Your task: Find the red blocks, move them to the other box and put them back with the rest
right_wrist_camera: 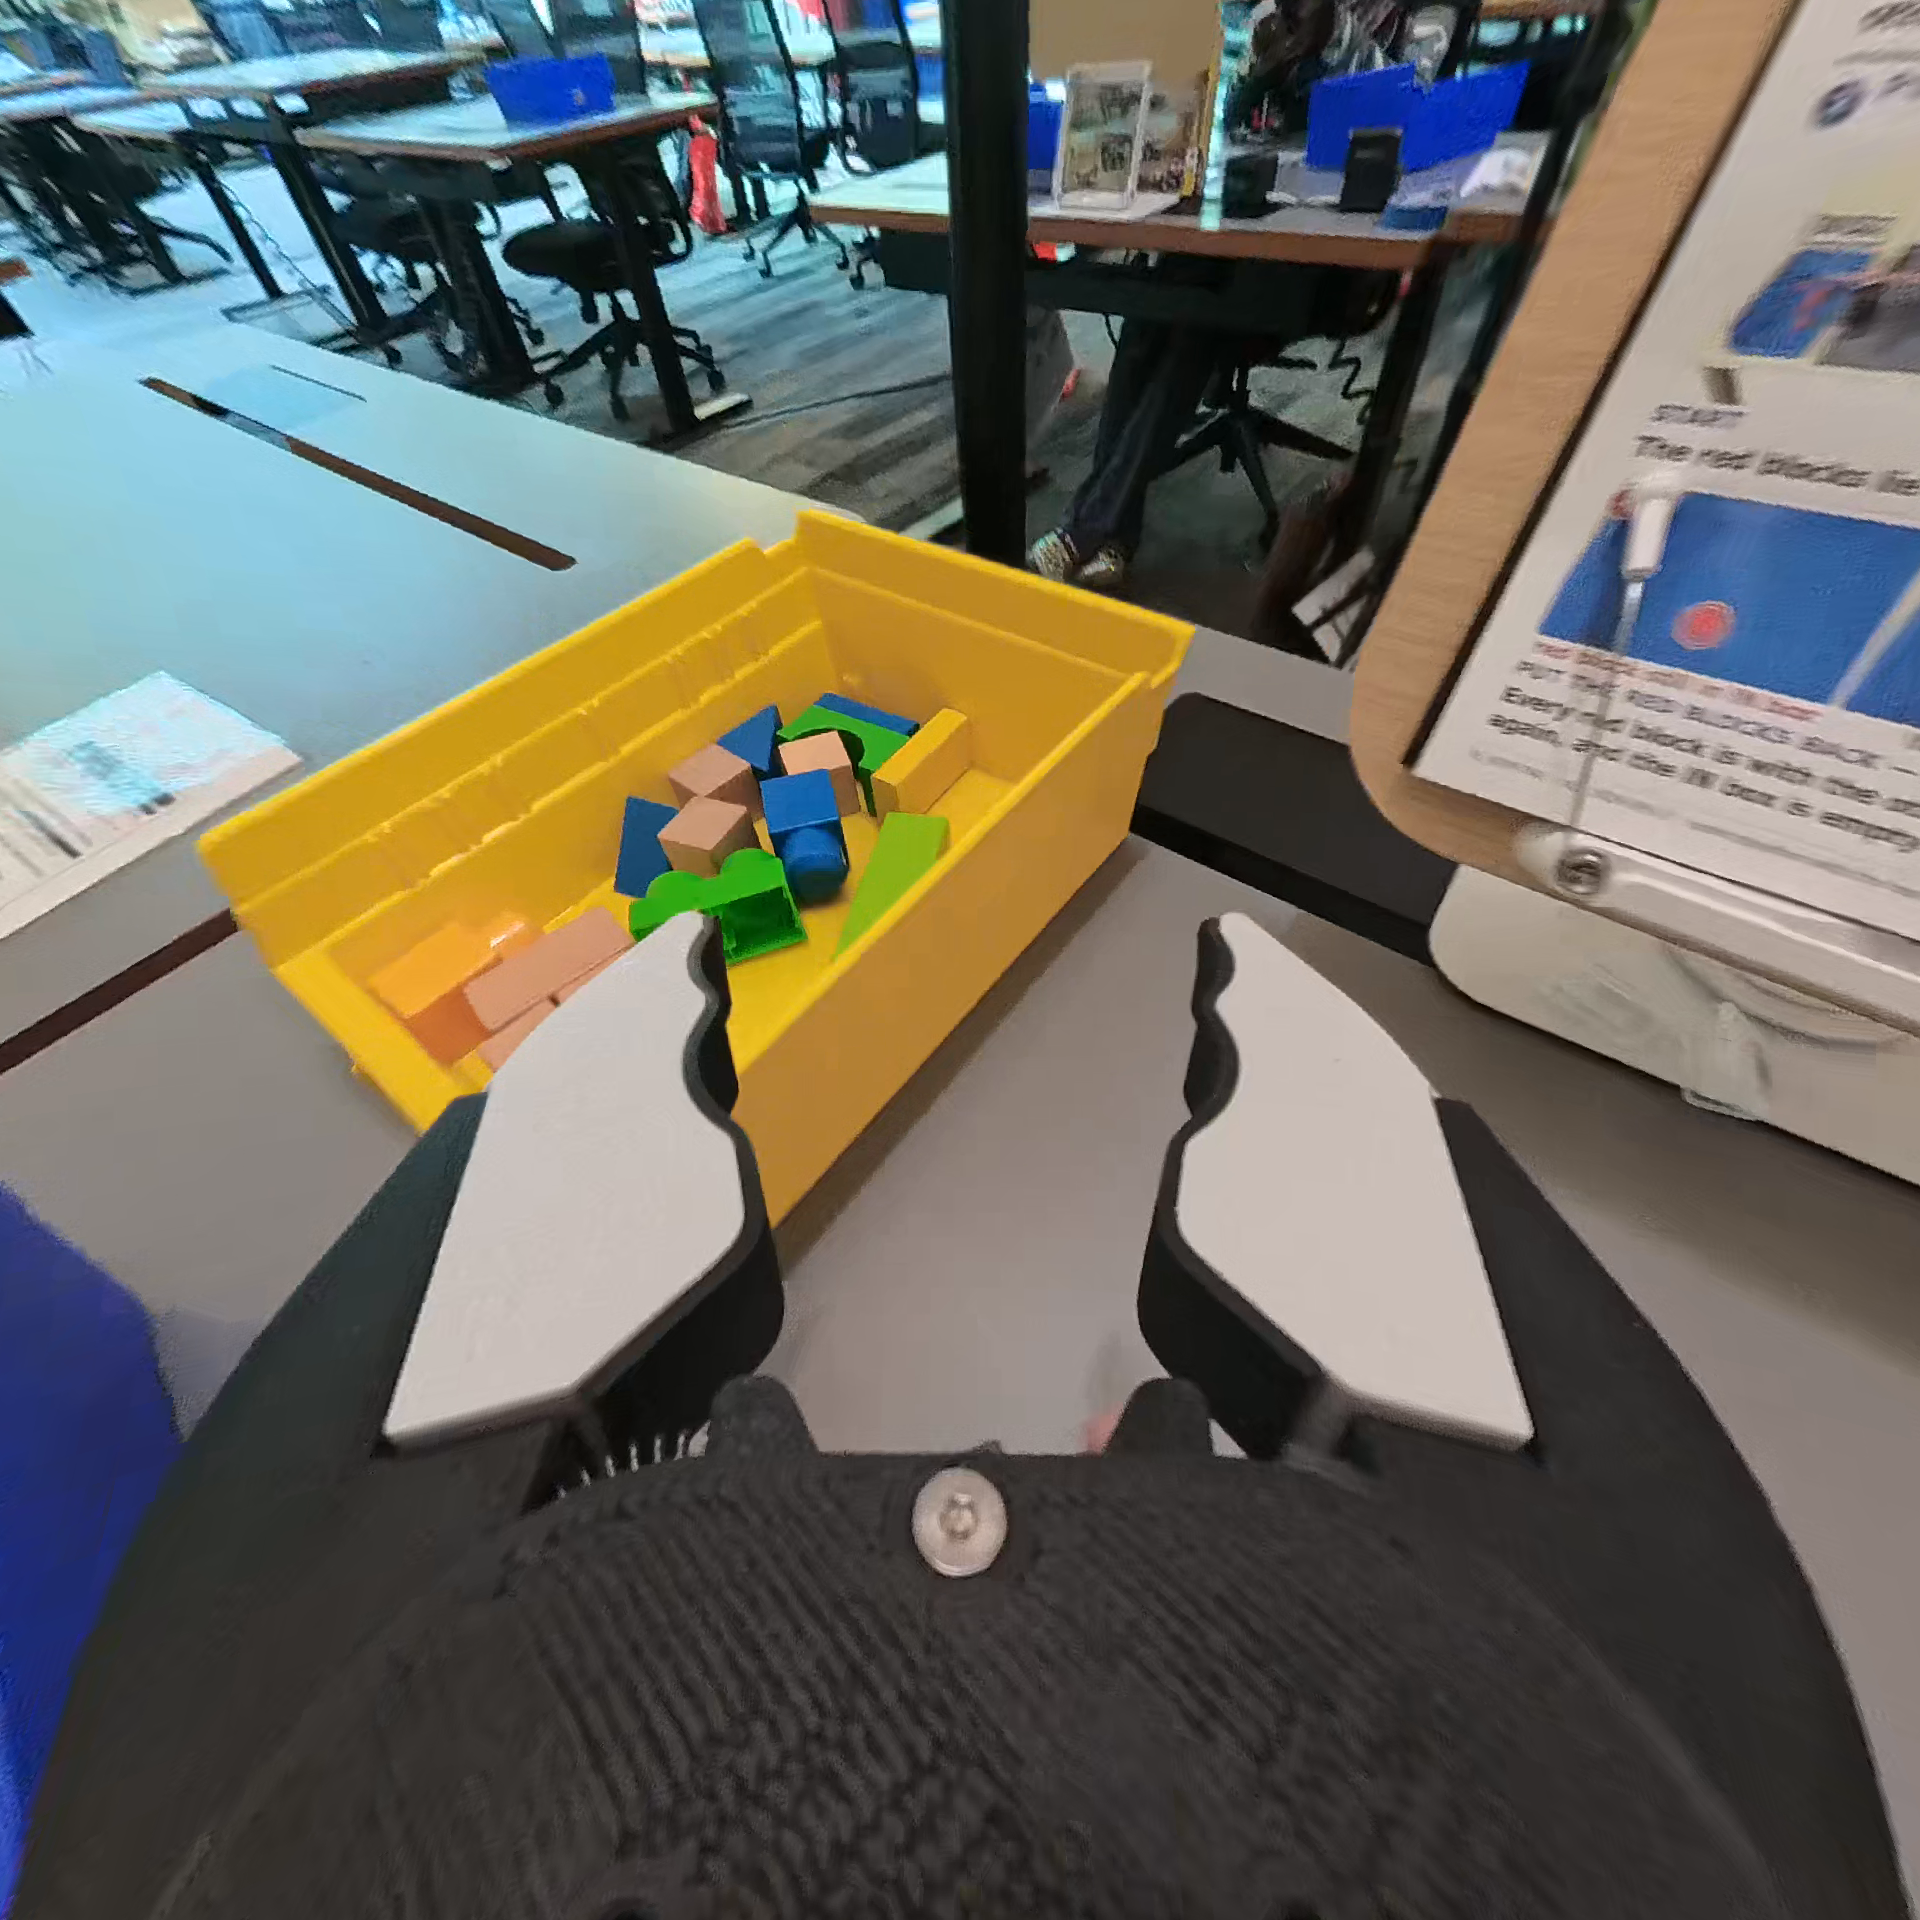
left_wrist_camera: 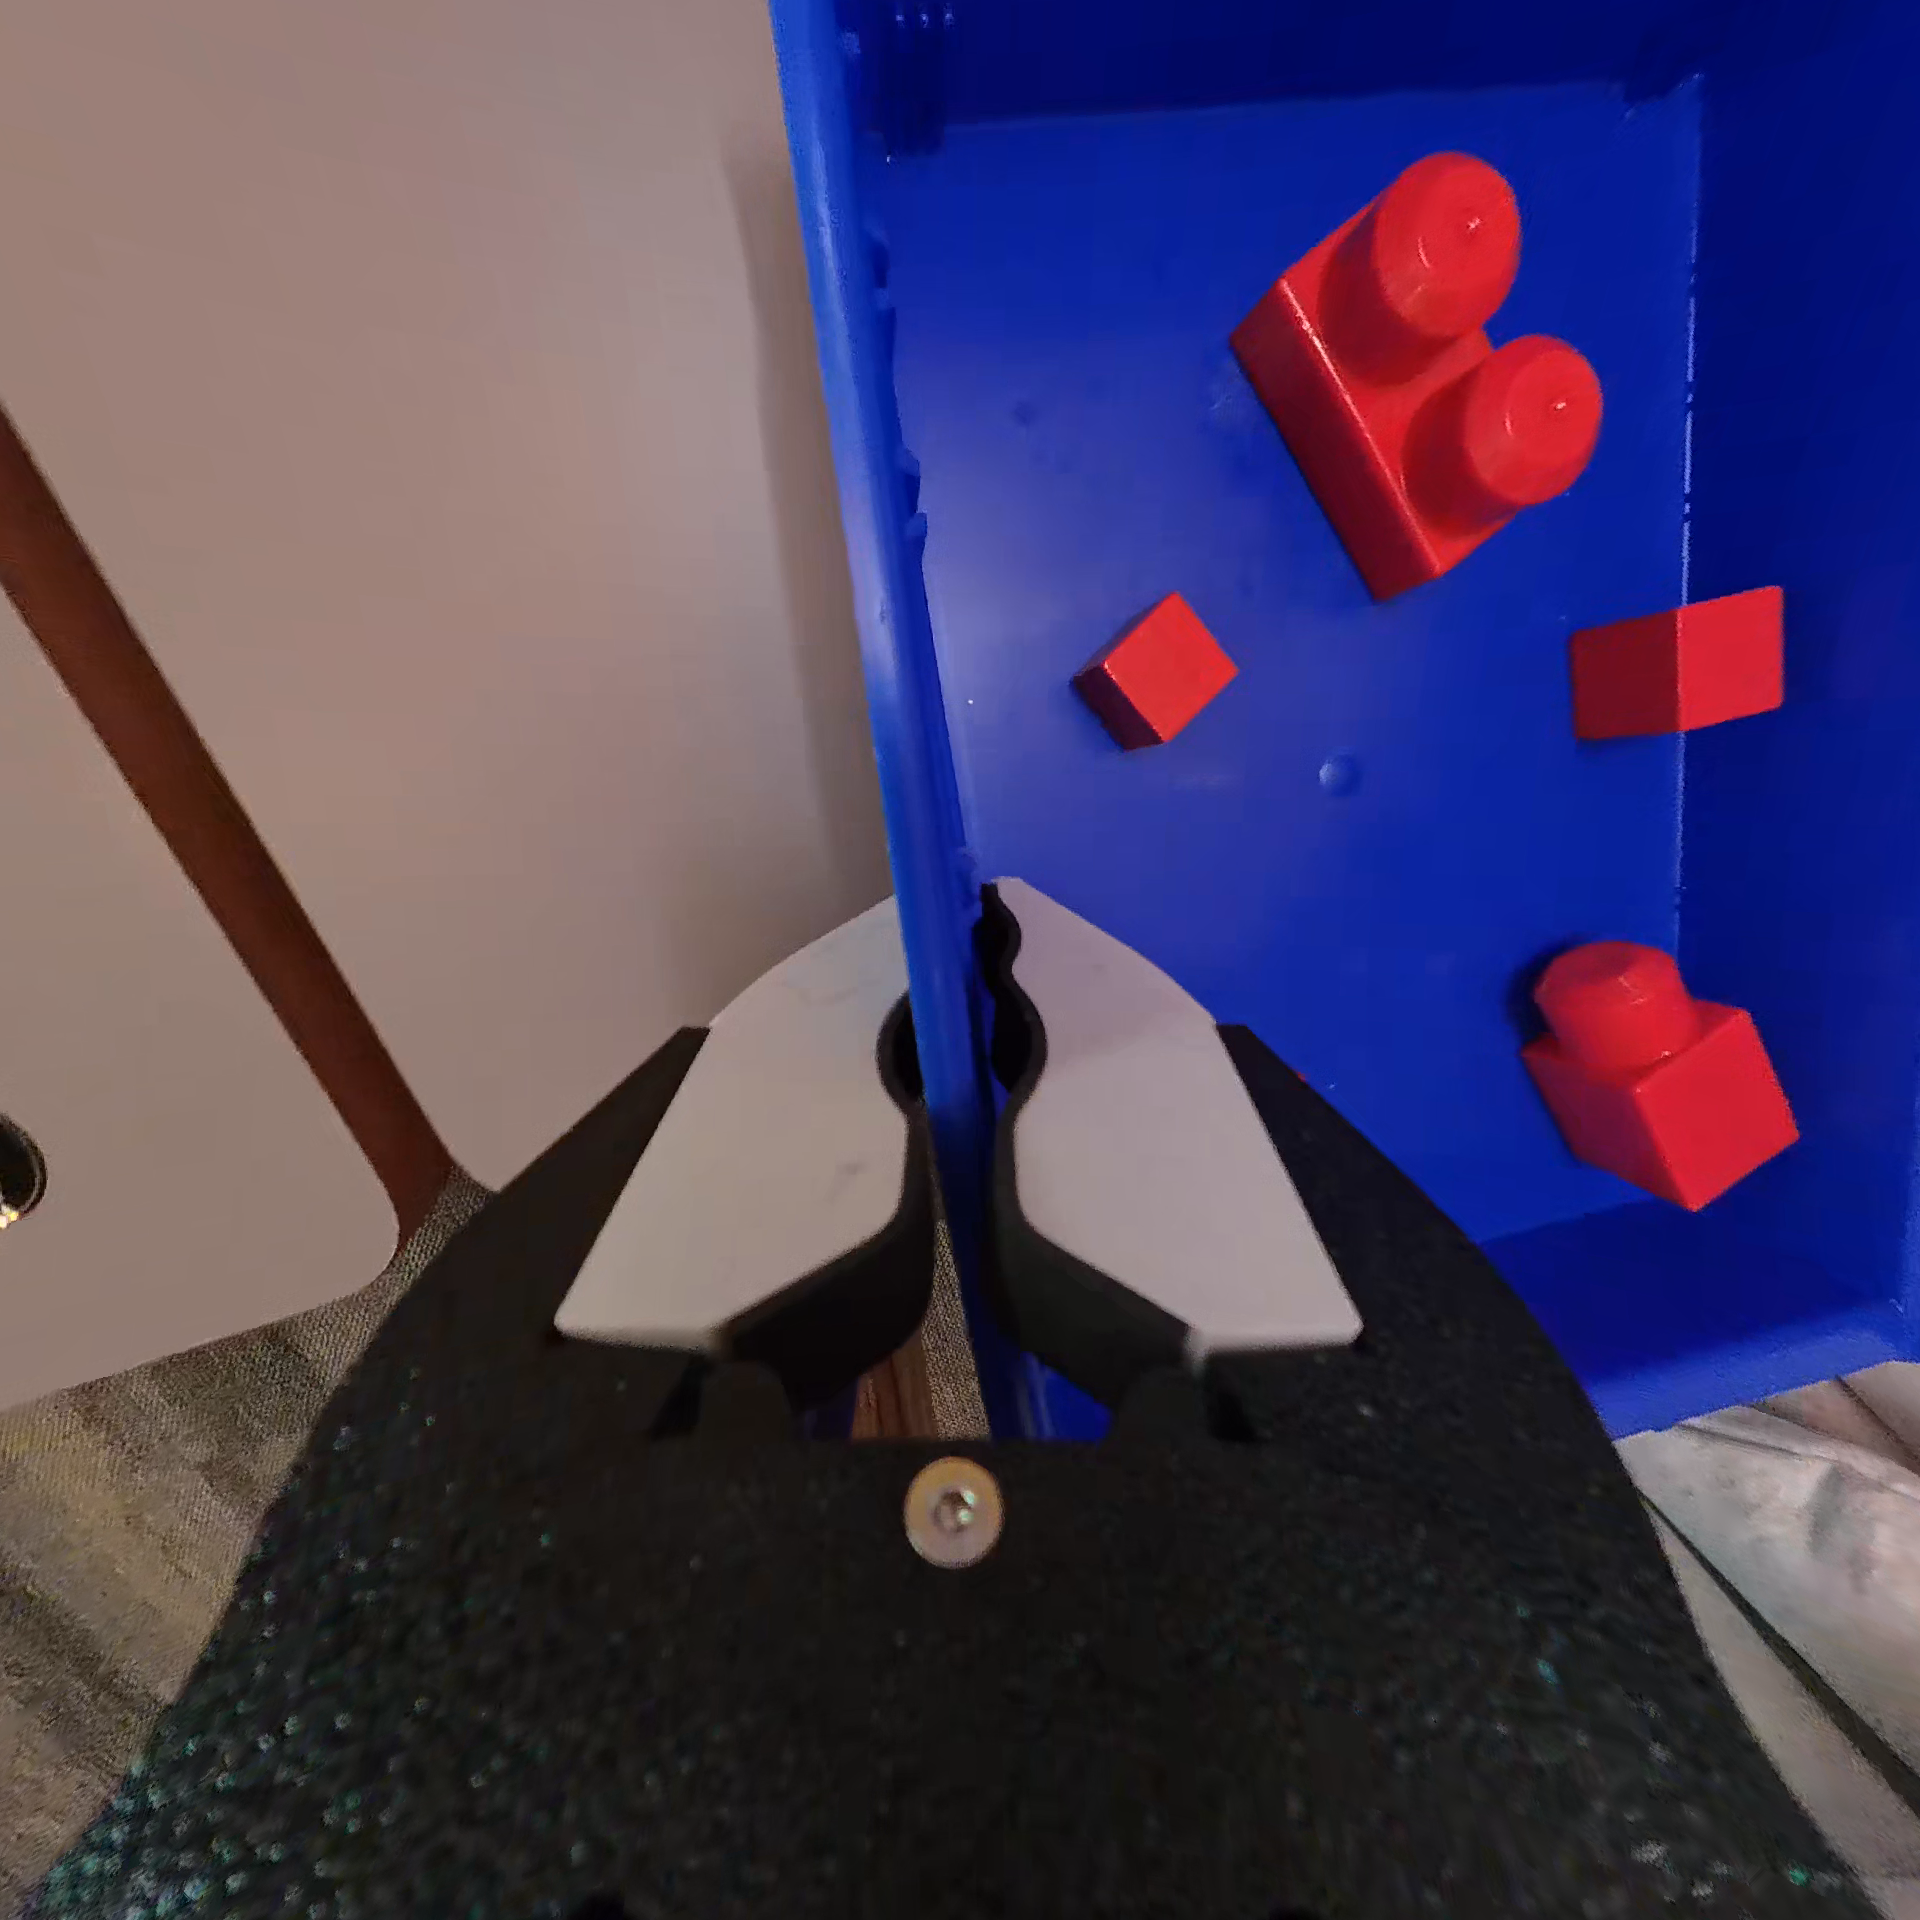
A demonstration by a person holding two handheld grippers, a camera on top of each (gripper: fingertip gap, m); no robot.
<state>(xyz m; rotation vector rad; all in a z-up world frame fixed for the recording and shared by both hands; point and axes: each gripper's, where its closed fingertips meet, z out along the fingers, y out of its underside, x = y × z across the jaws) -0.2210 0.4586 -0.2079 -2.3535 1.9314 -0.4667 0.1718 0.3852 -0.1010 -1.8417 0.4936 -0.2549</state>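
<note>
My left gripper [left_wrist_camera: 951, 935] is shut on the side wall [left_wrist_camera: 925, 675] of the blue box [left_wrist_camera: 1351, 831], one finger outside and one inside. Several red blocks lie on the box floor: a two-stud brick [left_wrist_camera: 1392, 416], a small cube [left_wrist_camera: 1158, 670], a second cube [left_wrist_camera: 1678, 665] and a one-stud brick [left_wrist_camera: 1662, 1091]. My right gripper [right_wrist_camera: 956, 935] is open and empty above the grey table, beside the near long wall of the yellow box [right_wrist_camera: 935, 987]. The yellow box holds several blue, green, tan and orange blocks [right_wrist_camera: 769, 821]; I see no red ones there.
An instruction board [right_wrist_camera: 1714, 520] on a white base [right_wrist_camera: 1662, 987] stands at the right. A black pad [right_wrist_camera: 1278, 800] lies behind the yellow box. A paper sheet [right_wrist_camera: 125, 769] lies at the left. A blue shape [right_wrist_camera: 62, 1455] shows at the lower left edge.
</note>
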